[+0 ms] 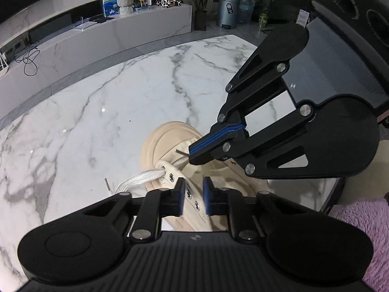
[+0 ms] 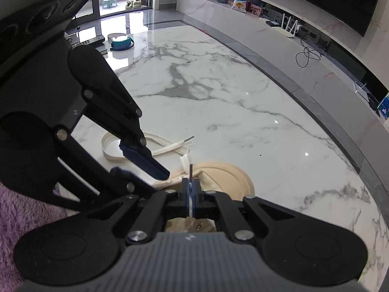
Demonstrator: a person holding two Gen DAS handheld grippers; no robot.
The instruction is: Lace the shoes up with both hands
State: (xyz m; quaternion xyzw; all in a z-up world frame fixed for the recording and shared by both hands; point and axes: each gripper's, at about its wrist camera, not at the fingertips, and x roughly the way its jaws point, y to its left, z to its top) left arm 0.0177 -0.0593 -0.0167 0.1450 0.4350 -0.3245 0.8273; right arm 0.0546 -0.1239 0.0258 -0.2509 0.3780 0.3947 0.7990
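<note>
A beige canvas shoe [image 1: 170, 143] lies on the marble table, toe away from me; its toe also shows in the right wrist view [image 2: 226, 177]. A white lace [image 1: 143, 176] runs through the front eyelet, its free end lying on the table [image 2: 170, 146]. My left gripper [image 1: 193, 196] is open, its pads astride the eyelet row. My right gripper [image 2: 190, 186] is shut on the other lace end, the grey aglet [image 2: 191, 170] sticking out past its tips. In the left wrist view the right gripper [image 1: 193, 154] holds that lace just above the shoe's front.
The white marble table [image 1: 109, 102] spreads ahead. A teal round tin [image 2: 121, 41] and remotes [image 2: 90, 41] sit at its far end. A purple fluffy cloth [image 1: 364, 231] lies at the near edge. A low marble TV cabinet [image 1: 97, 36] stands beyond.
</note>
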